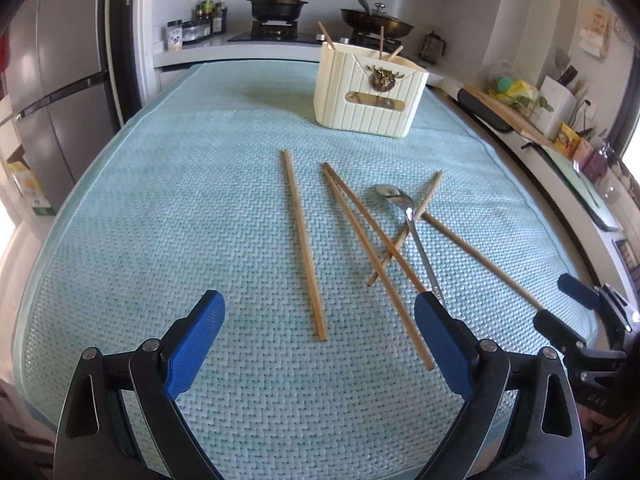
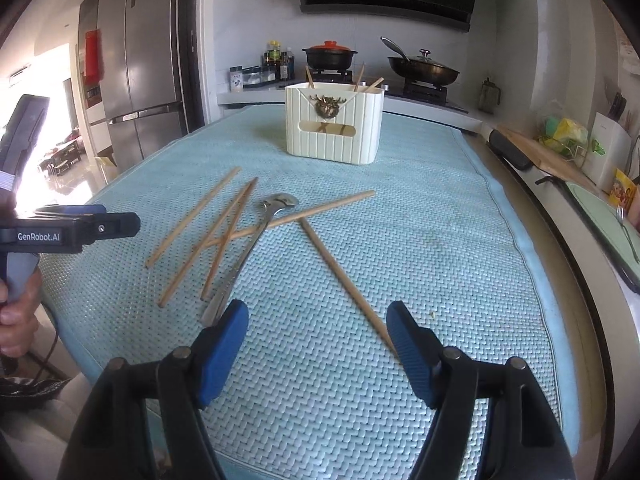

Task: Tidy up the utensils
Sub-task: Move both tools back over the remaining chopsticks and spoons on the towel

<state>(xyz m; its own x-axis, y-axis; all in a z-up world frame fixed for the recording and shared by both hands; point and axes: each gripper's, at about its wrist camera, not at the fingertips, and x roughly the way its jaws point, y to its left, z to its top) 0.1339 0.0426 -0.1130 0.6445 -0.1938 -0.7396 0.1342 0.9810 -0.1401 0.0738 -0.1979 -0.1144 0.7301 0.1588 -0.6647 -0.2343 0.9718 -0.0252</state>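
Note:
Several wooden chopsticks (image 1: 304, 242) lie loose on the light blue mat (image 1: 160, 200), some crossed over a metal spoon (image 1: 414, 232). A cream utensil holder (image 1: 368, 88) stands at the far side with three chopsticks in it. My left gripper (image 1: 318, 308) is open and empty, over the near ends of the chopsticks. In the right wrist view the spoon (image 2: 248, 248), the chopsticks (image 2: 340, 276) and the holder (image 2: 334, 122) show too. My right gripper (image 2: 318, 318) is open and empty, with one chopstick's near end between its fingers.
The mat (image 2: 440, 240) covers the table. A counter runs along the right with a cutting board (image 1: 504, 112) and clutter. A stove with a black pot (image 2: 329, 56) and a pan (image 2: 424, 68) stands behind. A fridge (image 2: 136, 68) is at the left.

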